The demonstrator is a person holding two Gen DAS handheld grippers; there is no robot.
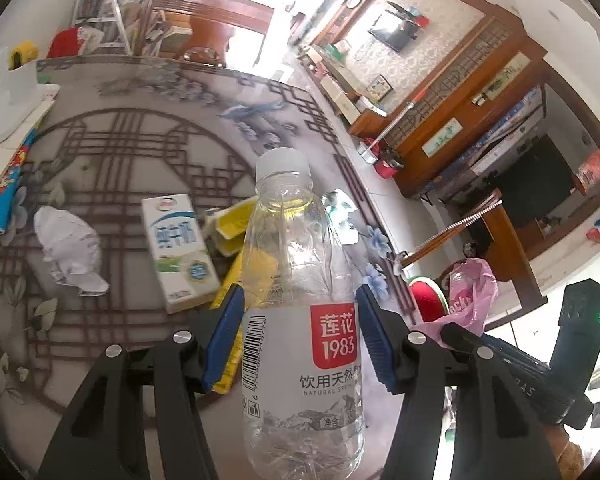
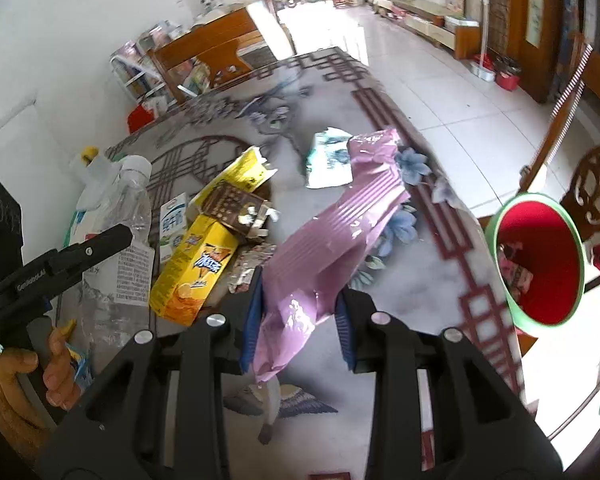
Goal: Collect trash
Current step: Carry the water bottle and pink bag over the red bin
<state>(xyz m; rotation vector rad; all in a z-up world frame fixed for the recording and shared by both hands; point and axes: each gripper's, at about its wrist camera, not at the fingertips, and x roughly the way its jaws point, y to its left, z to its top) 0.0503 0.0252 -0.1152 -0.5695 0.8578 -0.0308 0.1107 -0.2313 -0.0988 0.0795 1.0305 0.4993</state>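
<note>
My left gripper point(image 1: 300, 336) is shut on a clear plastic water bottle point(image 1: 300, 280) with a white cap and a red label, held upright above the table. The blue pads press its sides. My right gripper point(image 2: 298, 320) is shut on a pink foil wrapper point(image 2: 332, 232), lifted over the table. The same bottle point(image 2: 116, 224) and the left gripper's body point(image 2: 40, 272) show at the left of the right wrist view. Off the table's right edge stands a red bin point(image 2: 540, 264) with a green rim, with wrappers inside.
On the patterned table point(image 1: 140, 140) lie a white milk carton point(image 1: 178, 248), crumpled white paper point(image 1: 68, 248), a yellow box point(image 2: 192, 272), a brown box point(image 2: 236, 208) and a silver wrapper point(image 2: 328, 160). A wooden chair point(image 2: 596, 184) stands behind the bin. A hand point(image 2: 56, 364) holds the left gripper.
</note>
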